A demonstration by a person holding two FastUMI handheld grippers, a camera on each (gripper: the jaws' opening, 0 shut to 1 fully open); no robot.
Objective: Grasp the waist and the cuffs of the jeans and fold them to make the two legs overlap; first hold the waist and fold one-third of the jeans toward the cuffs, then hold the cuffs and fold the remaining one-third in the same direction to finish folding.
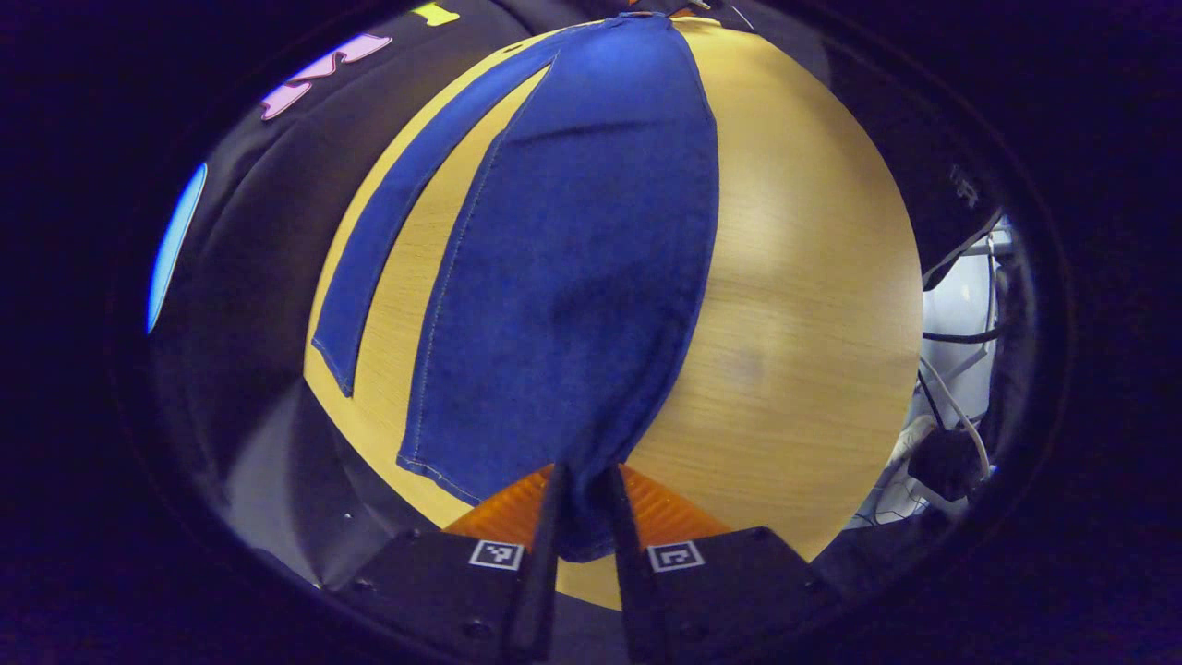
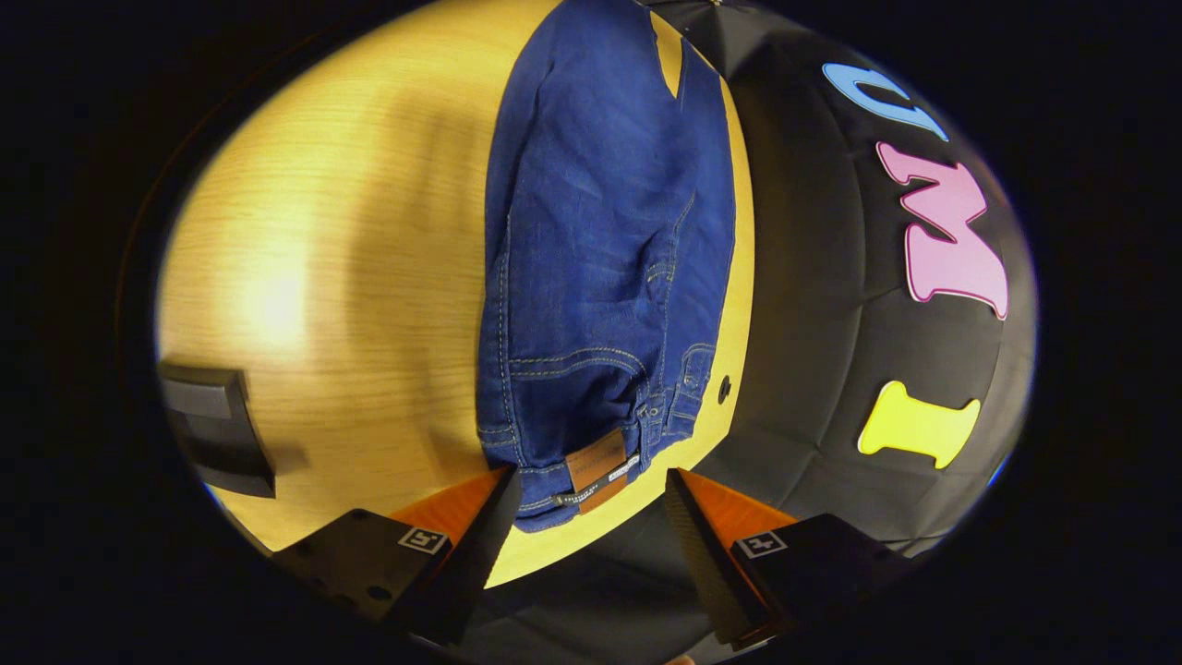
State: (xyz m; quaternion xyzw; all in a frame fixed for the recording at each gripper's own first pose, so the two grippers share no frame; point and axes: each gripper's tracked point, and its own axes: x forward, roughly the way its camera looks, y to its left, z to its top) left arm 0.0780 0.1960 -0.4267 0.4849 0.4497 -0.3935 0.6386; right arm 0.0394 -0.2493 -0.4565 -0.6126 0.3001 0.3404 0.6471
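Blue jeans point(image 1: 572, 277) lie lengthwise on a wooden table point(image 1: 803, 323). In the left gripper view one leg is lifted toward me, and my left gripper point(image 1: 584, 471) is shut on its cuff, with the denim pinched between both fingers. The other leg point(image 1: 397, 222) lies flat to the left, its cuff free on the table. In the right gripper view the waist point(image 2: 591, 462), with its brown patch, rests near the table's near edge. My right gripper point(image 2: 592, 473) stands open around the waistband, its fingers apart on either side of the cloth.
A dark flat object point(image 2: 217, 429) sits at the table's left edge in the right gripper view. Cables and a black plug point(image 1: 946, 457) hang beyond the table's right edge in the left gripper view. Bare wood point(image 2: 351, 231) stretches beside the jeans.
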